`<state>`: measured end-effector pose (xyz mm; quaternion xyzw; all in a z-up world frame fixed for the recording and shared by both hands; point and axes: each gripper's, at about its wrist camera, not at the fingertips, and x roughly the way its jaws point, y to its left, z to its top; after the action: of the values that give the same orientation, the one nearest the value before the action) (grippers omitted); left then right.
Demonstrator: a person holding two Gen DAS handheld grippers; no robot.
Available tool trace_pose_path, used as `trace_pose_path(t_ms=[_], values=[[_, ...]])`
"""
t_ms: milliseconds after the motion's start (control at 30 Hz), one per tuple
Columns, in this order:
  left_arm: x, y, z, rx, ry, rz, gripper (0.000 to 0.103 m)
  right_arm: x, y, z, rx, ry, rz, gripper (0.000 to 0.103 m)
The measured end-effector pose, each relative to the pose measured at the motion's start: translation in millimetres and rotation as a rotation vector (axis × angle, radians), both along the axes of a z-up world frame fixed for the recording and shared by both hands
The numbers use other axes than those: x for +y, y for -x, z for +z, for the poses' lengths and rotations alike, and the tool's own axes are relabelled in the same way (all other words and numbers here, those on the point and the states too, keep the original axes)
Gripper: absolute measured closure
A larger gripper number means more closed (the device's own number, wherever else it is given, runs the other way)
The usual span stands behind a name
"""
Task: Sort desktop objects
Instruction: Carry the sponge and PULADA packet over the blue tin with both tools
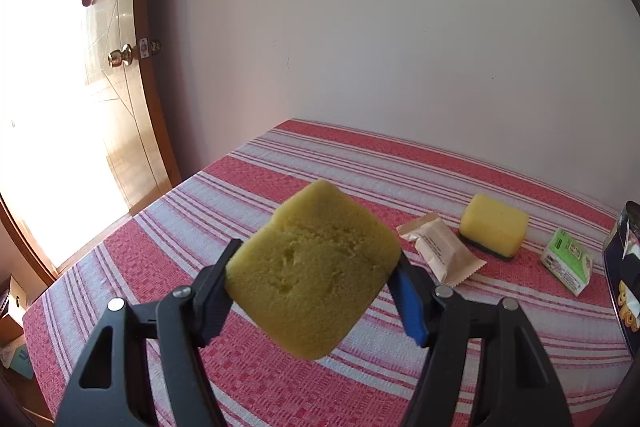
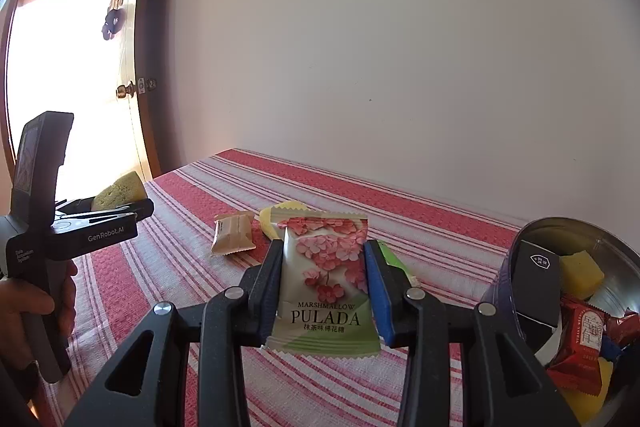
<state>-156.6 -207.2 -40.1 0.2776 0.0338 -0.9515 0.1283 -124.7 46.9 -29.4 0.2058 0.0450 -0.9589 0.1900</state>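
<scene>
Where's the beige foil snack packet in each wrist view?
Left wrist: beige foil snack packet lies right of centre on the striped cloth, beside the table sponge.
Right wrist: left of centre, behind the tongs.
Shared landmark: brass doorknob.

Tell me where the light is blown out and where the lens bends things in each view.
Left wrist view: the doorway is washed out white, the door bows into a curve, the near sponge is shaded. Right wrist view: the same doorway glares, corners are vignetted black, and the marshmallow packet reads sharp.
</scene>
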Motion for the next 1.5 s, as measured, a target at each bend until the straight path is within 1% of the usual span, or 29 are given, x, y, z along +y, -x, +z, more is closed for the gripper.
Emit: trace_pose_path(t_ms=[133,333,833,1067,1367,1500], values=[[7,6,-1,0.023,0.011,-0.025,0.034,10,-11,1,0.018,0.003,-0.019,0.061],[31,2,2,0.044,0.014,-0.079,0.034,23,-25,2,0.042,0.001,-0.051,0.061],[111,-14,2,0.059,0.041,-0.244,0.034,58,-58,6,0.114,-0.044,-0.114,0.061],[146,-21,2,0.058,0.038,-0.323,0.034,83,-75,8,0.167,-0.074,-0.175,0.061],[189,-33,6,0.109,0.003,-0.442,0.034,121,-86,11,0.245,-0.135,-0.291,0.061],[215,-33,8,0.126,0.009,-0.499,0.034,146,-85,12,0.239,-0.14,-0.353,0.061]])
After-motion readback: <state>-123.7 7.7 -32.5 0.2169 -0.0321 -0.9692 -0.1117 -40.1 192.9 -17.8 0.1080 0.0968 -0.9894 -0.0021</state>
